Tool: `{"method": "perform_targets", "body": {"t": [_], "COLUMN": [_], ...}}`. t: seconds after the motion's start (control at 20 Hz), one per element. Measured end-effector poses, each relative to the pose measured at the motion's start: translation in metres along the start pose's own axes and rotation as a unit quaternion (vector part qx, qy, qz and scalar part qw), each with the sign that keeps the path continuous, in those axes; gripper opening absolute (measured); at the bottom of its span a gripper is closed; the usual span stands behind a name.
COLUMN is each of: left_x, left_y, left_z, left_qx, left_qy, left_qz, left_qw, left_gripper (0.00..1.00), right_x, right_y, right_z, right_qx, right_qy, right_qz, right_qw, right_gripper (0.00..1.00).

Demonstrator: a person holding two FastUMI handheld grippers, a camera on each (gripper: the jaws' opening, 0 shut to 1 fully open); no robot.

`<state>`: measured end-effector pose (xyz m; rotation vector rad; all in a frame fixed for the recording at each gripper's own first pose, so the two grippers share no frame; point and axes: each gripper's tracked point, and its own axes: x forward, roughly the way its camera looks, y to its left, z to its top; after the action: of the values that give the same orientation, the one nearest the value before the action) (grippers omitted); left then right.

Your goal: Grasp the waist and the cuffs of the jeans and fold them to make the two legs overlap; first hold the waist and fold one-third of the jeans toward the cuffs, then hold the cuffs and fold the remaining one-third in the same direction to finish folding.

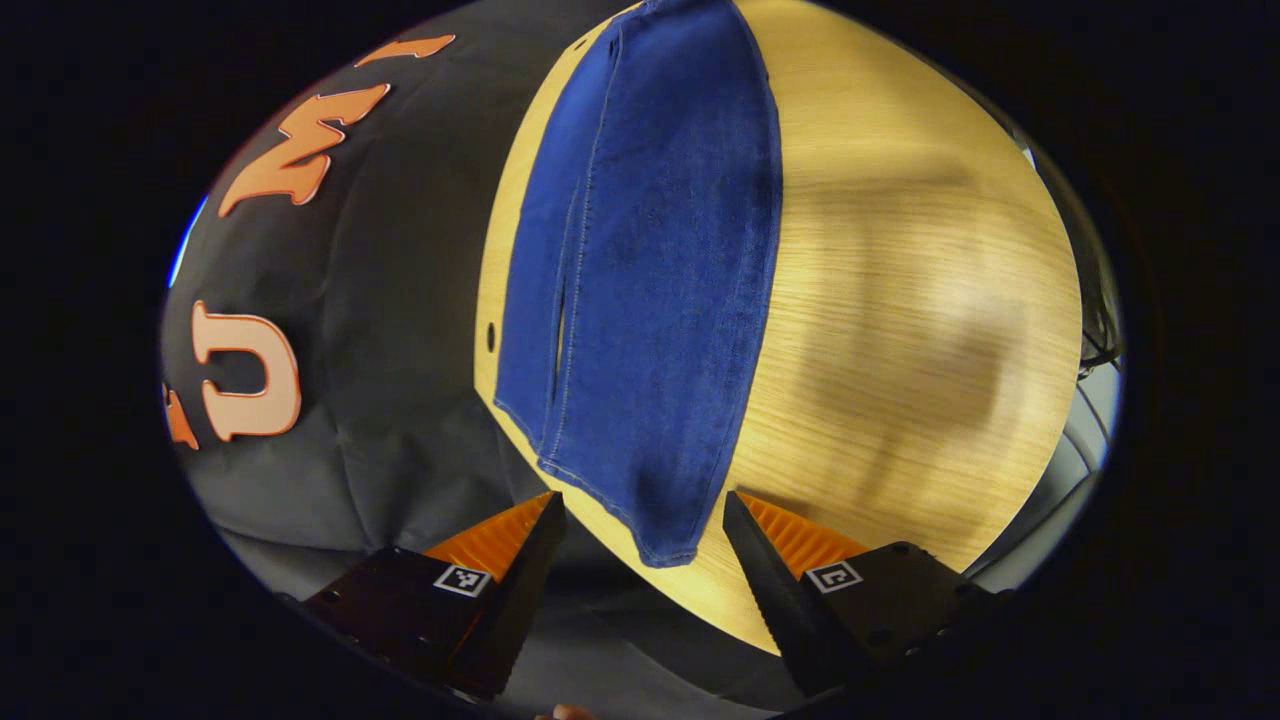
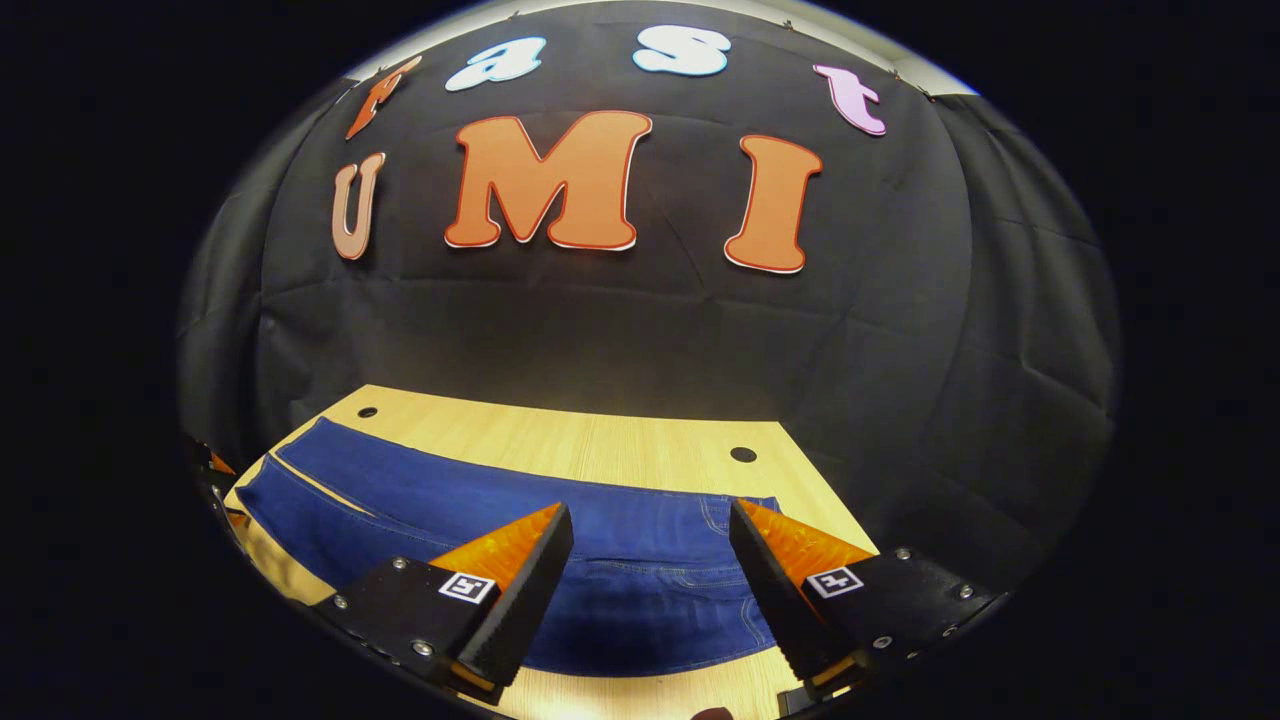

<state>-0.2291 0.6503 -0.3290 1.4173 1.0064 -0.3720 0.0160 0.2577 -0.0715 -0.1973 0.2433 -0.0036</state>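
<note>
Dark blue jeans (image 1: 640,280) lie flat on the wooden table (image 1: 900,300), with the two legs lying one on the other. In the left gripper view the cuff end (image 1: 660,530) lies nearest, just ahead of my left gripper (image 1: 640,510), which is open and holds nothing. In the right gripper view the jeans (image 2: 480,500) stretch to the left, and the waist end with pocket stitching (image 2: 690,580) lies between the fingers of my right gripper (image 2: 648,520). That gripper is open, hovering above the cloth.
The table has a small hole (image 1: 490,335) beside the jeans and two holes (image 2: 742,454) near its far edge. Black cloth wall (image 2: 640,320) stands close behind the table. Bare wood (image 1: 920,250) stretches beside the jeans.
</note>
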Motion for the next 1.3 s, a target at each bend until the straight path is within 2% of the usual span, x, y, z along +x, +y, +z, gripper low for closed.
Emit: {"method": "perform_targets", "body": {"t": [0.05,0.1,0.35,0.45,0.5,0.75,0.8,0.85,0.9,0.95,1.05,1.2,1.3], "left_x": [0.001,0.004,0.008,0.012,0.017,0.048,0.052,0.055,0.059,0.060,0.057,0.052,0.049], "left_y": [-0.005,-0.001,0.003,0.010,0.015,0.032,0.026,0.021,0.022,0.016,0.013,0.003,0.007], "left_z": [0.000,0.001,0.012,0.020,0.019,0.030,0.029,0.028,0.031,0.033,0.032,0.027,0.025], "left_qx": [0.003,0.011,0.019,0.037,0.041,0.058,0.056,0.053,0.054,0.055,0.065,-0.011,-0.018], "left_qy": [-0.001,-0.002,-0.002,-0.006,-0.007,-0.015,-0.017,-0.015,-0.020,-0.021,-0.007,-0.009,-0.004], "left_qz": [-0.021,-0.025,-0.012,0.003,0.005,0.015,0.009,0.007,0.014,0.013,0.019,-0.022,-0.017], "left_qw": [1.000,1.000,1.000,0.999,0.999,0.998,0.998,0.998,0.998,0.998,0.998,1.000,1.000], "left_gripper": [0.98,1.00,0.98,0.98,0.98,0.93,0.84,0.66,0.48,0.41,0.03,0.00,0.00], "right_x": [-0.001,-0.002,0.002,0.001,0.000,-0.004,-0.005,-0.006,-0.007,-0.007,-0.007,-0.010,-0.012], "right_y": [-0.002,-0.004,-0.013,-0.015,-0.014,-0.014,-0.013,-0.013,-0.015,-0.018,-0.023,-0.043,-0.067], "right_z": [0.000,0.000,0.000,0.004,0.006,0.003,0.003,0.003,0.003,0.001,0.000,0.007,0.012], "right_qx": [0.001,0.003,0.021,0.028,0.027,0.020,0.020,0.019,0.014,0.007,-0.004,-0.039,-0.109], "right_qy": [0.001,0.001,0.009,0.004,0.002,0.006,0.008,0.005,0.002,0.001,0.001,-0.018,-0.041], "right_qz": [-0.003,-0.007,-0.016,-0.020,-0.022,-0.025,-0.022,-0.023,-0.026,-0.030,-0.033,-0.050,-0.073], "right_qw": [1.000,1.000,1.000,0.999,0.999,0.999,1.000,1.000,1.000,1.000,0.999,0.998,0.990], "right_gripper": [0.98,0.97,0.97,0.97,1.00,0.98,0.98,1.00,0.97,0.97,0.97,0.97,0.97]}}
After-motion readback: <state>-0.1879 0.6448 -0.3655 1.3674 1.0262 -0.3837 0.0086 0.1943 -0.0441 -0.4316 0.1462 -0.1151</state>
